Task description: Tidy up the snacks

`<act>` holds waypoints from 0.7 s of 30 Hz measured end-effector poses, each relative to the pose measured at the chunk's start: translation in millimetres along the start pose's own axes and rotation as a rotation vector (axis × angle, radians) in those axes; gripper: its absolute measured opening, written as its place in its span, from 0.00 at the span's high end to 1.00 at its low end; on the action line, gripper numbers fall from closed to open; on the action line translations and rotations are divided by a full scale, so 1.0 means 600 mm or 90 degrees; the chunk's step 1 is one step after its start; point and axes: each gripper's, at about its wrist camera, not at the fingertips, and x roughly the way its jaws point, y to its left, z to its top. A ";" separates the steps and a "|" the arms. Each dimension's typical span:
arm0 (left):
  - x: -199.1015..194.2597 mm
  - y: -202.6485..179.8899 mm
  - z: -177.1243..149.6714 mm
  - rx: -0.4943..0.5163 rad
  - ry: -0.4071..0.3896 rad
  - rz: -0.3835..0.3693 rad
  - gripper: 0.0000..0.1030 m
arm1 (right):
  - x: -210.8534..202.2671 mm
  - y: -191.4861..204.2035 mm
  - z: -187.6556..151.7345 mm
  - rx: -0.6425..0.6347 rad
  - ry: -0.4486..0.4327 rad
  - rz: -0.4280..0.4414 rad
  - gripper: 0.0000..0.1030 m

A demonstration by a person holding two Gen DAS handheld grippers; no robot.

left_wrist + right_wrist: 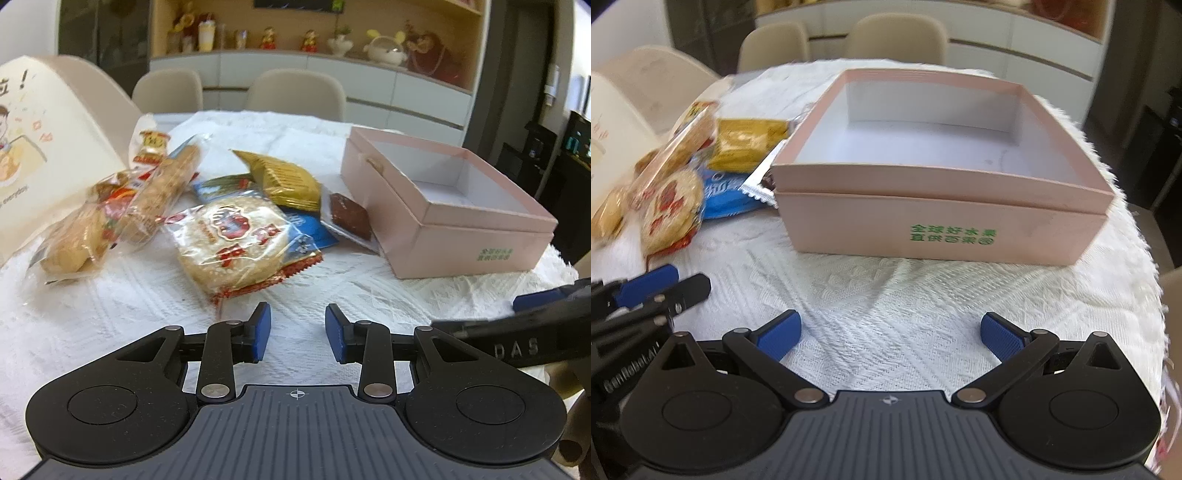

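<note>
A pile of wrapped snacks lies on the white tablecloth: a round rice cracker point(236, 240), a gold packet point(286, 179), a brown bar in clear wrap point(349, 216), a blue packet point(310, 230) and long biscuit packs point(162, 192). An open, empty pink box point(476, 236) stands right of them; it fills the right wrist view point(938, 225). My left gripper point(297, 332) is open and empty, just short of the rice cracker. My right gripper point(890, 334) is wide open and empty, in front of the box. The snacks show at the left of the right wrist view point(672, 203).
A cream printed box or bag point(44, 147) stands at the far left behind the snacks. Beige chairs point(295, 92) stand beyond the round table. The table edge point(1145, 258) curves close to the box on the right. The right gripper's arm point(517, 332) shows at the left view's right edge.
</note>
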 end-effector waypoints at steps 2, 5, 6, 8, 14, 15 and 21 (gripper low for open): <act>-0.009 0.012 0.013 -0.018 0.010 0.005 0.63 | -0.001 0.001 0.008 -0.027 0.025 0.021 0.01; -0.025 0.041 0.042 -0.032 0.009 0.019 0.63 | -0.028 0.012 0.017 -0.064 0.031 0.064 0.13; -0.029 0.054 0.055 -0.038 0.012 0.029 0.63 | -0.042 0.018 0.022 -0.072 0.024 0.090 0.13; -0.038 0.087 0.082 -0.060 0.017 0.052 0.63 | -0.070 0.036 0.040 -0.086 0.002 0.135 0.13; -0.038 0.214 0.156 -0.152 0.066 0.127 0.63 | -0.100 0.116 0.159 -0.112 -0.068 0.200 0.13; -0.035 0.229 0.160 -0.153 0.070 0.132 0.63 | -0.094 0.130 0.182 -0.119 -0.069 0.202 0.13; 0.004 0.321 0.151 -0.187 0.070 0.099 0.63 | 0.051 0.253 0.364 -0.106 -0.030 0.246 0.27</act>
